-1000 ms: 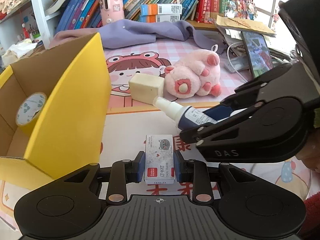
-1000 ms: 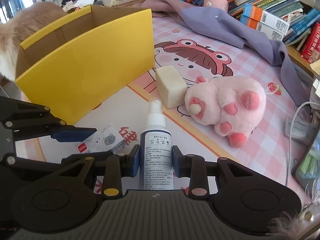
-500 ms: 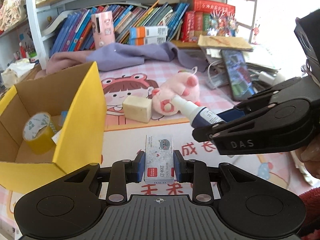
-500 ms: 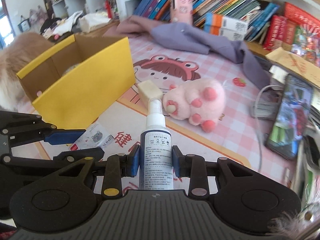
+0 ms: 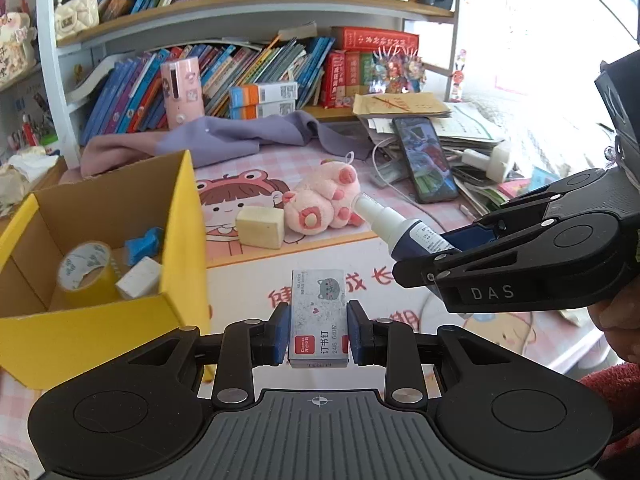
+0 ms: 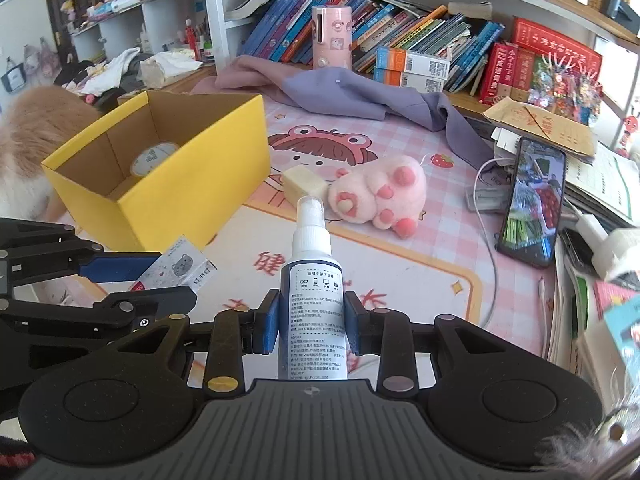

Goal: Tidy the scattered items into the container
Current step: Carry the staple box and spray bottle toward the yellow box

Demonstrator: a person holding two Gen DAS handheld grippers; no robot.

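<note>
The left gripper [image 5: 319,330] is closed on a small grey rectangular staple box with a cat print [image 5: 319,312], clamped between both blue pads and held above the printed desk mat [image 5: 248,284]. The right gripper [image 6: 311,322] is closed on an upright white-and-navy plastic spray bottle [image 6: 311,292], nozzle toward 12 o'clock. The open yellow cardboard box [image 5: 186,216] lies at 10 o'clock in the left wrist view, holding a yellow tape roll [image 5: 82,270]; a pink plush toy [image 6: 376,194] and a cream rectangular block [image 6: 306,186] lie on the mat at 12 o'clock.

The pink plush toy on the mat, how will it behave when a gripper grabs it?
The plush toy looks soft, so it would likely squash between the fingers. Probably light for its size. Its rounded, fuzzy body may shift rather than roll far.
</note>
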